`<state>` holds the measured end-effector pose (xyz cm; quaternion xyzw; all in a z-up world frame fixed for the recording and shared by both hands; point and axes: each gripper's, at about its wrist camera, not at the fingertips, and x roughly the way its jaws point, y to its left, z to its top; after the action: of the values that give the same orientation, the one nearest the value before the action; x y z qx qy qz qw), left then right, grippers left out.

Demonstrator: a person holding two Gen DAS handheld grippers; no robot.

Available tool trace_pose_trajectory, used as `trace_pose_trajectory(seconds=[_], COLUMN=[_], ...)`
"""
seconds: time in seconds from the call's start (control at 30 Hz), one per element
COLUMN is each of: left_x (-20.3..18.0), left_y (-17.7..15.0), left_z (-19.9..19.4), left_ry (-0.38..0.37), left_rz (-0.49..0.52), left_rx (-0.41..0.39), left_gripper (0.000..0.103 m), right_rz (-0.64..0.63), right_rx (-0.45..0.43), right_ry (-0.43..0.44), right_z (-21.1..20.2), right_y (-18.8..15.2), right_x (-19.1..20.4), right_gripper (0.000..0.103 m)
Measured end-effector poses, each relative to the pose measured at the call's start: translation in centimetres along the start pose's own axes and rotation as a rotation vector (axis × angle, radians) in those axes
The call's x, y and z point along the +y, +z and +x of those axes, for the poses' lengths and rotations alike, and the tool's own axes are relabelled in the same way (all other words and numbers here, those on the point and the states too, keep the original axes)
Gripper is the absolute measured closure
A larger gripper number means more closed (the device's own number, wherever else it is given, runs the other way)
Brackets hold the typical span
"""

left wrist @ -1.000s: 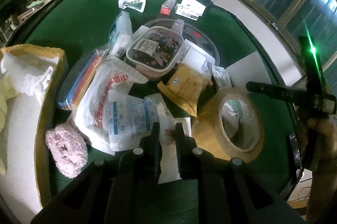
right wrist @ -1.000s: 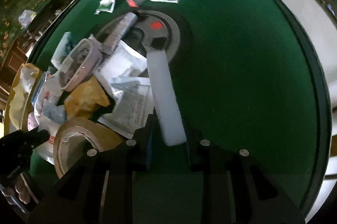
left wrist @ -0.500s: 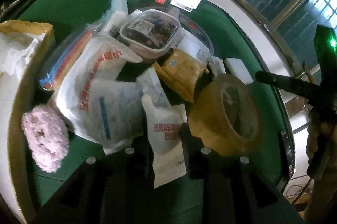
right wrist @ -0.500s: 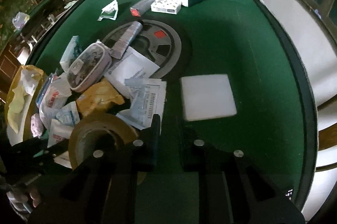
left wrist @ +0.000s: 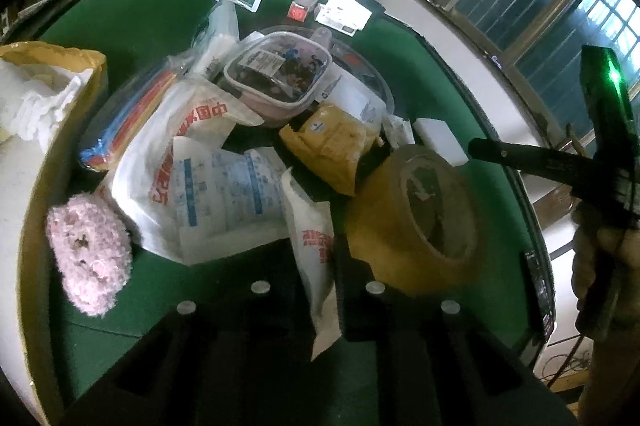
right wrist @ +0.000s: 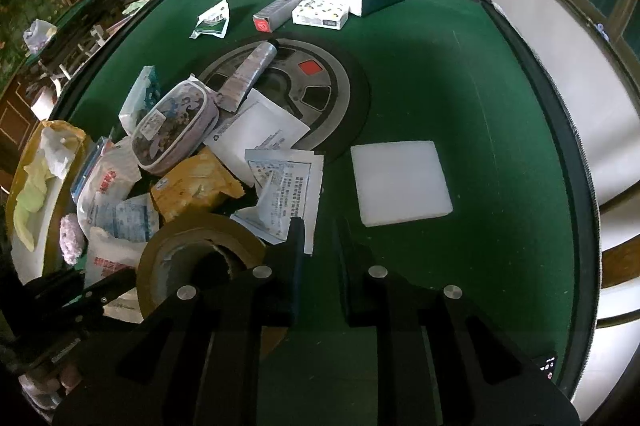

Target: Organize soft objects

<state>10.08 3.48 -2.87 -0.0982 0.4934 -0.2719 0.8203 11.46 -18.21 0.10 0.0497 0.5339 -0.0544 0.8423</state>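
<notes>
Left gripper (left wrist: pixel 316 274): we clamped it on a white sachet (left wrist: pixel 312 246), lifting it from the clutter.
Right gripper (right wrist: pixel 318 246): closed, empty.
White foam pad (right wrist: pixel 400 181): we had it flat on the bench (right wrist: pixel 480 85), apart for sorting.

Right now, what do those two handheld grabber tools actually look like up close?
Both are matte black. The left gripper and right gripper each have two flat, blade-like fingers mounted on blocky black bodies studded with round silver bolt heads. Seen from the left wrist camera, the right tool has a thin black bar and an upright black block with a glowing green light. No cables show on either.
</notes>
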Motion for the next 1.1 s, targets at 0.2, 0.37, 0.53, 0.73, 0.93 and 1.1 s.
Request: trace_pose_trajectory(seconds=[0.2, 0.37, 0.53, 0.73, 0.93, 1.1], left_x=[-0.1, 0.0, -0.1, 0.0, -0.2, -0.6], left_y=[-0.4, -0.8, -0.9, -1.2, -1.7, -1.9], left_z=[-1.0, -1.3, -1.1, -0.3, 0.9, 0.8], left_ry=[0.013, 0.002, 0.003, 0.005, 0.016, 0.035], left_rz=[0.009, 0.007, 0.001, -0.016, -0.01, 0.017], left_rx=[-0.005, 0.004, 0.01, 0.043, 0.079, 0.065], left_gripper=[0.095, 0.094, 0.093, 0.093, 0.093, 0.093], right_rz=[0.01, 0.02, 0.021, 0.019, 0.028, 0.036], right_rx=[-0.003, 0.002, 0.0, -0.002, 0.021, 0.052], right_ry=[0.014, 0.027, 0.033, 0.033, 0.035, 0.036], right_z=[0.2, 0.6, 0.5, 0.3, 0.9, 2.2], right_y=[0.0, -0.1, 0.0, -0.2, -0.6, -1.3], right_x=[-0.2, -0.3, -0.2, -0.2, -0.7, -1.1], right_gripper=[0.089, 0.089, 0.089, 0.089, 0.089, 0.089])
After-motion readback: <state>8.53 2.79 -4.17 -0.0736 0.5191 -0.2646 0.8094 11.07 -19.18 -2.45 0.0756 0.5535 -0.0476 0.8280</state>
